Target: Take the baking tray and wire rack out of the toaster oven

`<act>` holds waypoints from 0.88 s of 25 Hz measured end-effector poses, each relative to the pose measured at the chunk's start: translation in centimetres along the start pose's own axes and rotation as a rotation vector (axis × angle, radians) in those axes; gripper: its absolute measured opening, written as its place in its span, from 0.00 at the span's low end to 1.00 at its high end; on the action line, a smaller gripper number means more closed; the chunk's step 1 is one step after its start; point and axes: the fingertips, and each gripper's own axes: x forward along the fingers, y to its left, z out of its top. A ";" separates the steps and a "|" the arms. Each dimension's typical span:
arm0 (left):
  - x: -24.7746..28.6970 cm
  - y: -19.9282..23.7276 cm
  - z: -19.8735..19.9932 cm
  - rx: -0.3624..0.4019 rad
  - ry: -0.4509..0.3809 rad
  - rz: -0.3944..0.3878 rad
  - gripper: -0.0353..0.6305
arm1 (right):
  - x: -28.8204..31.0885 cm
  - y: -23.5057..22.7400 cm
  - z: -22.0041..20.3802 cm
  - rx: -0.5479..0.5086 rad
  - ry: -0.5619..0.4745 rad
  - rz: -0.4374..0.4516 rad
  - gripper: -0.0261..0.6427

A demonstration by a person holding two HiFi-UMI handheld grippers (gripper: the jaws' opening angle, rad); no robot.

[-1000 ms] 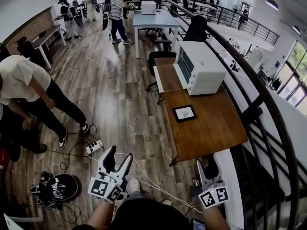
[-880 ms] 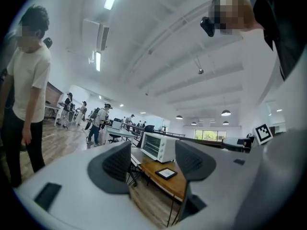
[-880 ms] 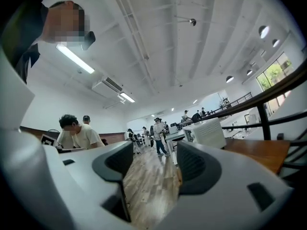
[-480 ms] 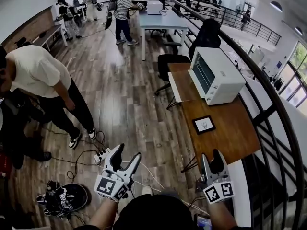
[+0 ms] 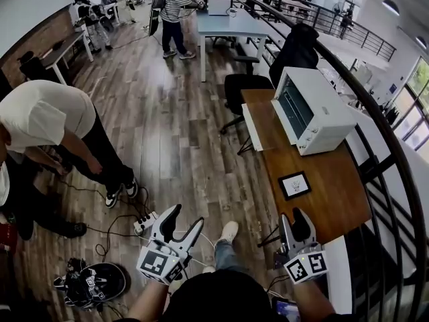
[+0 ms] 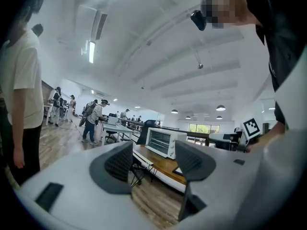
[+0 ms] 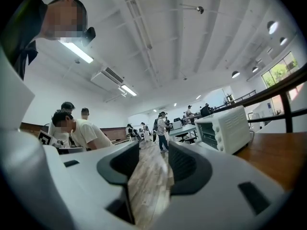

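In the head view, the toaster oven sits at the far end of the wooden table. Its glass door looks shut. I cannot see the tray or the rack, so they are probably inside. The left gripper and the right gripper hang low by the person's body, well apart from the oven. The step now looks like walking up close and facing the door.

In the left gripper view, the jaws stand wide apart with nothing in them. The oven shows far off, right between them, so the aim is good.

In the right gripper view, the jaws are closing on nothing. Only the floor shows between them, and the oven is off to the right. It is best to turn this gripper toward the oven and open it wide before it gets to the door
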 end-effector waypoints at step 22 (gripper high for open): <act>27.6 9.2 4.5 0.072 -0.015 -0.038 0.45 | 24.6 -14.0 4.3 -0.011 -0.031 0.042 0.24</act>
